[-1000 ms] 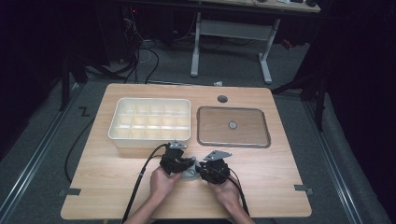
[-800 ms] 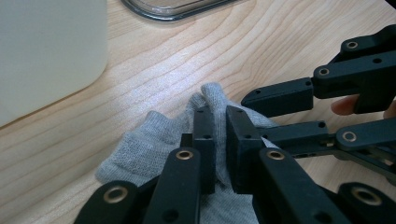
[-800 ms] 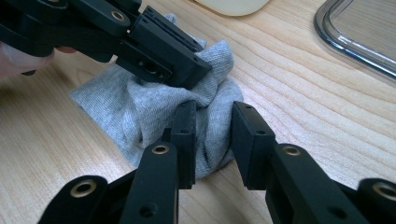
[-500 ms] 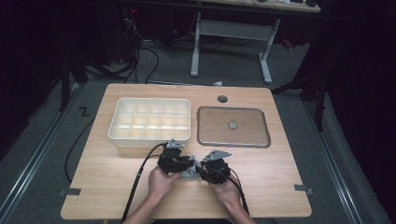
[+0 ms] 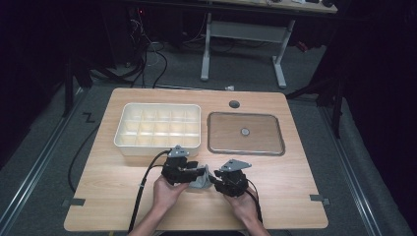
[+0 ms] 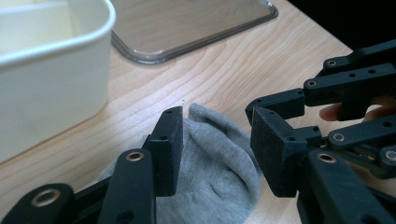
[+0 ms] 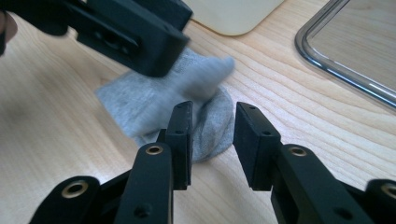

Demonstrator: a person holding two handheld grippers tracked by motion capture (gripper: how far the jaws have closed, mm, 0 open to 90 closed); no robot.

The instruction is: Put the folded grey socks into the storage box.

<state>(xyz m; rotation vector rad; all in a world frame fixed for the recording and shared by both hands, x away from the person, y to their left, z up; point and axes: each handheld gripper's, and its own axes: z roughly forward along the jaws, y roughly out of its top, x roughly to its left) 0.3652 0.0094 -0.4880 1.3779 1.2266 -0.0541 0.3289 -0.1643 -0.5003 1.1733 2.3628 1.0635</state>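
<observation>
A small grey sock lies crumpled on the wooden table near its front edge, between my two grippers. My left gripper comes at it from the left, my right gripper from the right. In the left gripper view the left gripper is open, its jaws well apart, with the sock lying between and under them. In the right gripper view the right gripper is open too, and the sock's rounded end sits just past its jaw tips. One left finger hangs over the far part of the sock.
A white compartment box stands behind the left gripper, and a clear shallow tray lies to its right. A round hole sits near the table's far edge. Bare wood stretches to both sides of my hands.
</observation>
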